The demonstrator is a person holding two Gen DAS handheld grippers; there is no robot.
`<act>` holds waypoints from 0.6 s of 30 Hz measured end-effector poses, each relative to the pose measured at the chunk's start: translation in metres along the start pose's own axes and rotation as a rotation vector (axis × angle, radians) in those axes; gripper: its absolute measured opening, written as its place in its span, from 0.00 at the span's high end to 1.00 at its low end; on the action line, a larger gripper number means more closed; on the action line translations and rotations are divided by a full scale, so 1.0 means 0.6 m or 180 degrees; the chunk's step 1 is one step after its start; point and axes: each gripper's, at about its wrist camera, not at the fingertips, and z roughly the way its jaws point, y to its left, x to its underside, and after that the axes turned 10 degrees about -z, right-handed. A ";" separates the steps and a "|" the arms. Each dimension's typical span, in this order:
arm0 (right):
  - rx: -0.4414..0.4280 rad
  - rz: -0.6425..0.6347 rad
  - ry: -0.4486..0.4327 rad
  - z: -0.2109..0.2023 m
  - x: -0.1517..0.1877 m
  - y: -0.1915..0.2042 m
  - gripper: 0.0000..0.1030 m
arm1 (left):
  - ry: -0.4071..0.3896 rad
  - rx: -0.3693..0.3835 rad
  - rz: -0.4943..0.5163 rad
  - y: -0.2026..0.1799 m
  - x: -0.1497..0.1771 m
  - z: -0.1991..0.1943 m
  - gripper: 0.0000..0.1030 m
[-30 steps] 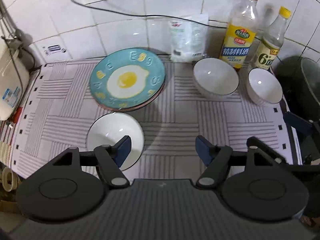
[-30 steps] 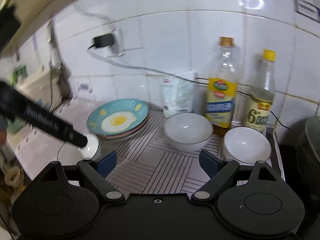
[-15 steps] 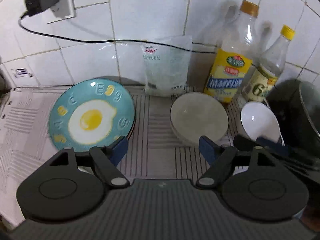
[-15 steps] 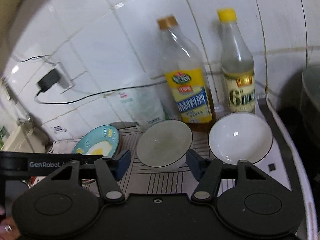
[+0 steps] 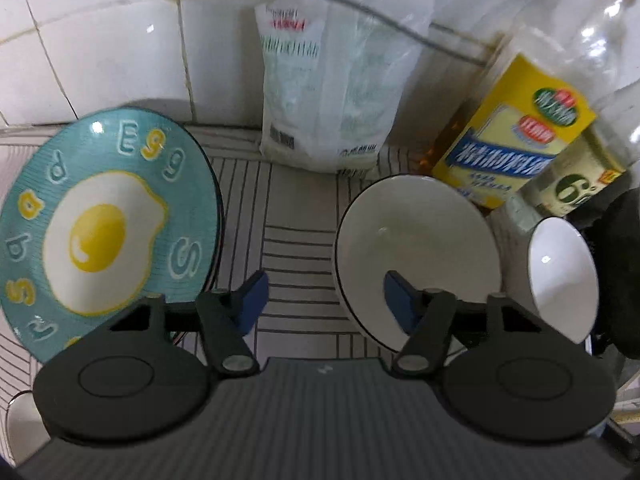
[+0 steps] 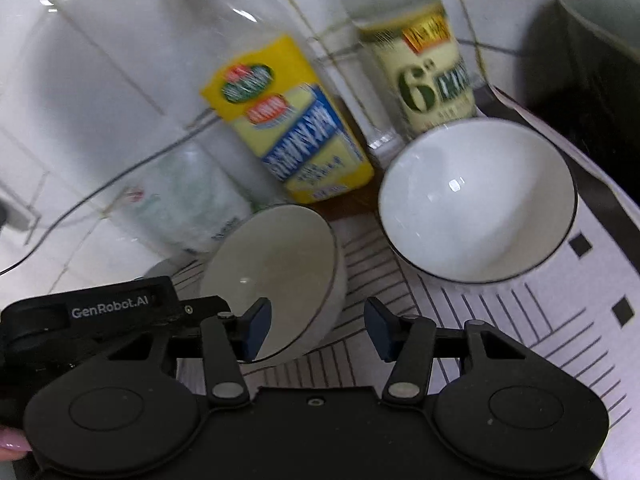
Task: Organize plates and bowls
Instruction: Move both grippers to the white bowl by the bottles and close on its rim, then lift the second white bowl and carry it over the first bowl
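On the bench, over a striped mat (image 5: 298, 216), the left tool (image 5: 324, 300) hangs with its blue-padded fingers apart and gripping nothing; one pad sits over the near rim of the middle bowl (image 5: 416, 248), the other over bare mat. The egg-pattern plate (image 5: 104, 220) lies flat at the left, well apart from that bowl. A second white bowl (image 5: 560, 276) stands just right of the middle one, beside a dark pot (image 5: 616, 280). Behind the bowls, against the tiled wall, stand a white bag (image 5: 332, 92), a yellow-labelled oil bottle (image 5: 520, 136) and a smaller bottle (image 5: 580, 184). The right tool (image 6: 316, 328) is likewise spread wide and empty, its left pad over the middle bowl's rim, with the far bowl (image 6: 480, 208) ahead to the right. Whether either pad touches the rim cannot be told.
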 end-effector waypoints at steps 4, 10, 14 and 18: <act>0.0100 0.0225 0.0000 0.015 0.011 -0.011 0.59 | 0.0053 -0.0044 -0.0084 0.011 -0.001 0.019 0.53; 0.0052 0.0255 -0.0026 0.022 0.012 -0.010 0.79 | 0.0124 0.0204 -0.0016 0.008 0.004 0.024 0.82; 0.0122 0.0300 0.0093 0.028 0.000 -0.005 0.83 | 0.0073 0.0159 0.0127 -0.006 0.012 0.016 0.86; 0.0158 0.0330 0.0233 0.026 -0.008 -0.003 0.84 | 0.0091 0.0090 0.0149 -0.012 0.015 -0.001 0.86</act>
